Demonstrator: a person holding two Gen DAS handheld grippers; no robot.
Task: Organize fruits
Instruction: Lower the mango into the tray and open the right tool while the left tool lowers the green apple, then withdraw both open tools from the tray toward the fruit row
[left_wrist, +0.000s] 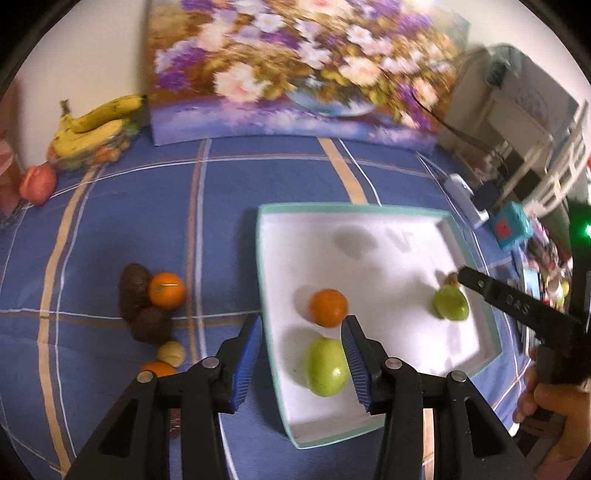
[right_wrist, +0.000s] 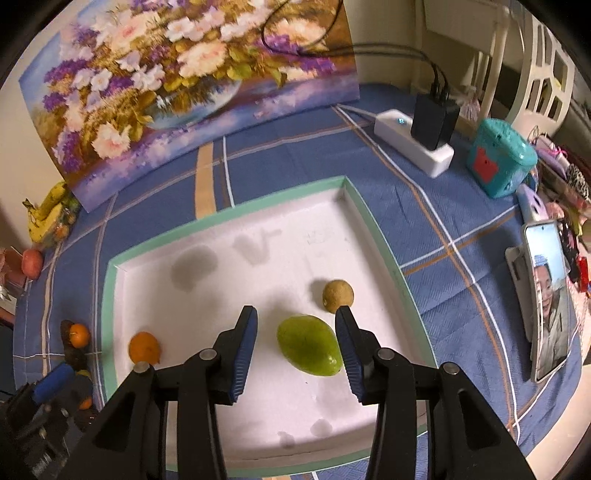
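Fruits partly sorted: orange (left_wrist: 328, 302) and green fruit (left_wrist: 327, 367) lie in the tray (left_wrist: 373, 209), centre frame. My left gripper (left_wrist: 303, 363) and right gripper (right_wrist: 295, 354) are both open, empty. Next: the loose cluster (left_wrist: 149, 308) at left (several pieces).

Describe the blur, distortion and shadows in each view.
Left wrist view: motion-smeared painting and furniture at right, fisheye-bent blue cloth, soft shadows beside the orange in the white tray. Right wrist view: sharper, black vignette corners, curved tray edges, faint grey shadow patches on the tray floor.
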